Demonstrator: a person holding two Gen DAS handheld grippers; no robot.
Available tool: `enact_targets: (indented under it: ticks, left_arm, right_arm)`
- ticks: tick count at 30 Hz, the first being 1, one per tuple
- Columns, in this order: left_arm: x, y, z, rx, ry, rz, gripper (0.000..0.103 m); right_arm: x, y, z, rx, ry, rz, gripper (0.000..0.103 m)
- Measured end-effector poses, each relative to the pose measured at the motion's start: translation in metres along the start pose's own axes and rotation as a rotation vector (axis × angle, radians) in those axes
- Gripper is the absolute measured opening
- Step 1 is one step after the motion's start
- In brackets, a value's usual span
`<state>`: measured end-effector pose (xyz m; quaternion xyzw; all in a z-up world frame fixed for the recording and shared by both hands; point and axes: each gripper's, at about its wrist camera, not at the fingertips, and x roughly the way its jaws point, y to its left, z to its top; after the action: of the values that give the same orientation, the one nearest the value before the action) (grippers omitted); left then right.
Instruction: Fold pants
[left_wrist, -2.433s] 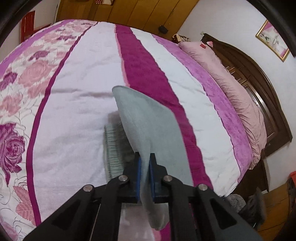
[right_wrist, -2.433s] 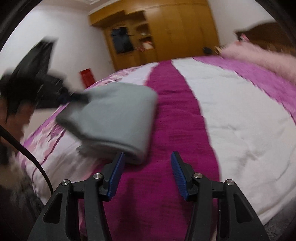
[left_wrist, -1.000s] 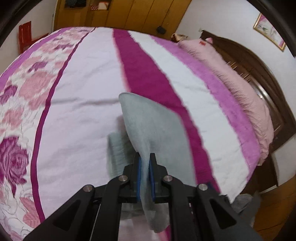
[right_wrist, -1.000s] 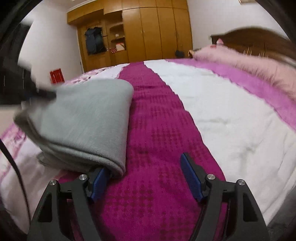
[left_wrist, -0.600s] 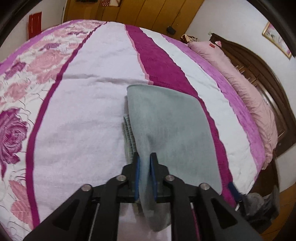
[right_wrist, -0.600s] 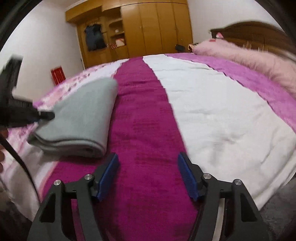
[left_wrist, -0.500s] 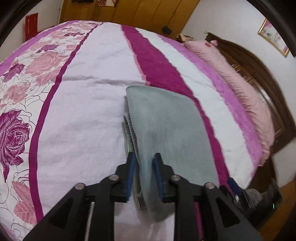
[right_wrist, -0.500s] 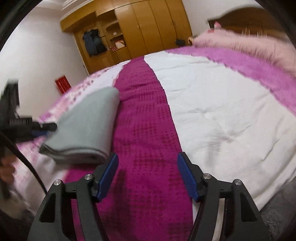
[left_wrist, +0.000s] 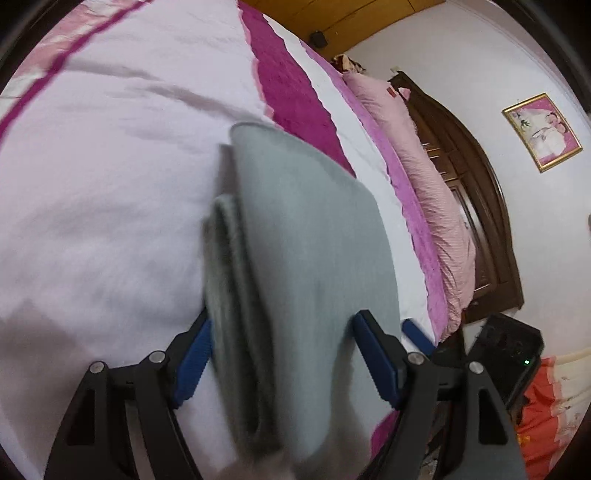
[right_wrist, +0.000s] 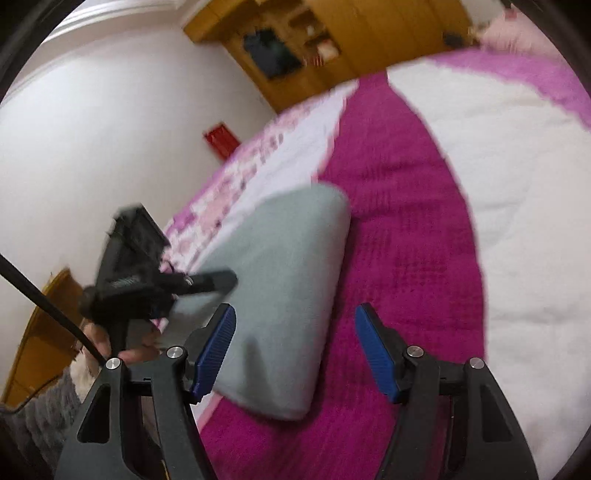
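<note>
1. Left wrist view: grey fleece pants (left_wrist: 306, 258) lie folded in a thick stack on the pink-and-white striped bedspread (left_wrist: 103, 192), near edge of the bed. Left gripper (left_wrist: 282, 343) jaws are opening, wide either side of the stack's near end, pads off the cloth.
2. Right wrist view: folded pants (right_wrist: 280, 291) lie at near left; right gripper (right_wrist: 295, 350) jaws wide, holding nothing. Folding looks essentially done; only pulling away or tidying is left.
</note>
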<state>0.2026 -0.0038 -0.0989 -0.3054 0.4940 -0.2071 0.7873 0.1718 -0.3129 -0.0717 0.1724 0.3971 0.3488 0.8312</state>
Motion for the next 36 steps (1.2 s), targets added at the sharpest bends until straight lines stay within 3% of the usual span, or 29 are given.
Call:
enact_targets:
  ticks: [2,6,7,9,11,17,21,30,36]
  left_arm:
    - [0.004,-0.001,0.006,0.013,0.0,-0.003,0.072]
    - [-0.001,0.011,0.0,-0.018,-0.014,-0.03,0.043]
    - [-0.002,0.01,-0.002,-0.015,-0.019,-0.021,0.041]
    - [-0.001,0.003,-0.004,0.009,-0.033,0.0,0.033]
    - [-0.001,-0.005,-0.004,0.028,-0.051,0.03,0.031]
    - [-0.012,-0.021,-0.002,0.045,-0.075,0.026,0.03]
    - [-0.021,-0.049,0.015,0.104,-0.102,0.007,0.03]
    - [0.006,-0.114,0.116,0.209,-0.13,-0.015,0.03]
    - [0.058,-0.115,0.182,0.222,-0.143,-0.009,0.029]
  right_arm:
    - [0.02,-0.014,0.003,0.068,0.061,0.049,0.066]
    - [0.025,-0.023,0.005,0.15,0.024,0.158,0.066]
    - [0.03,-0.023,0.006,0.165,0.037,0.189,0.065]
    - [0.038,-0.019,0.007,0.171,0.049,0.196,0.055]
    - [0.046,-0.017,0.011,0.167,0.054,0.132,0.04]
    - [0.032,-0.004,0.016,0.144,0.018,0.094,0.036]
    - [0.007,0.002,0.047,0.133,-0.034,0.09,0.036]
    - [-0.002,-0.03,0.159,0.098,-0.04,0.045,0.038]
    - [0.028,-0.081,0.209,0.095,-0.041,0.021,0.039]
